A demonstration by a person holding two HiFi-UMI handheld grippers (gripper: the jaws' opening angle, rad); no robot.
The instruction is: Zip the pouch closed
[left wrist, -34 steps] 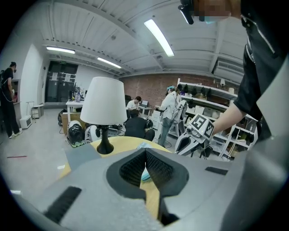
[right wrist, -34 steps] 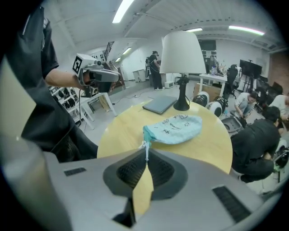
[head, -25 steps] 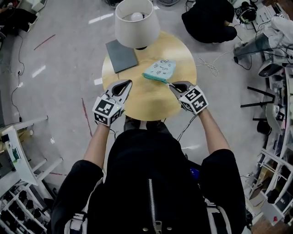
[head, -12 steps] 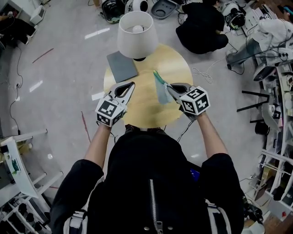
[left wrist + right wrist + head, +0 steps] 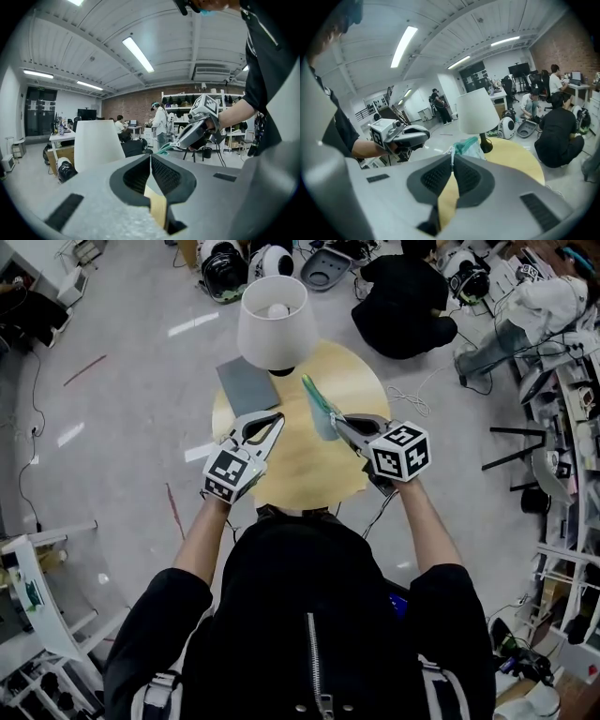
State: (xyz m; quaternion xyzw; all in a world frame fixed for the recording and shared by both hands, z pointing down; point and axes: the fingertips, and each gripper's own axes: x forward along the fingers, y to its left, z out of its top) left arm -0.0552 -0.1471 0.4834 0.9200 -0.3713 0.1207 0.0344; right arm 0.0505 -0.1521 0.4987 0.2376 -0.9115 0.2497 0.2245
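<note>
Teal pouch (image 5: 321, 412) hangs slack, pinched at one edge by right claw (image 5: 337, 420); left claw (image 5: 278, 418) closed, empty

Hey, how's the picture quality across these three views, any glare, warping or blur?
Head view: dim, with pale glare streaks on the floor and mild bowing at the edges. Left gripper view: heavy fisheye with black corners; the ceiling light is blown out. Right gripper view: same fisheye; the pouch at the jaw tips looks fairly sharp.
</note>
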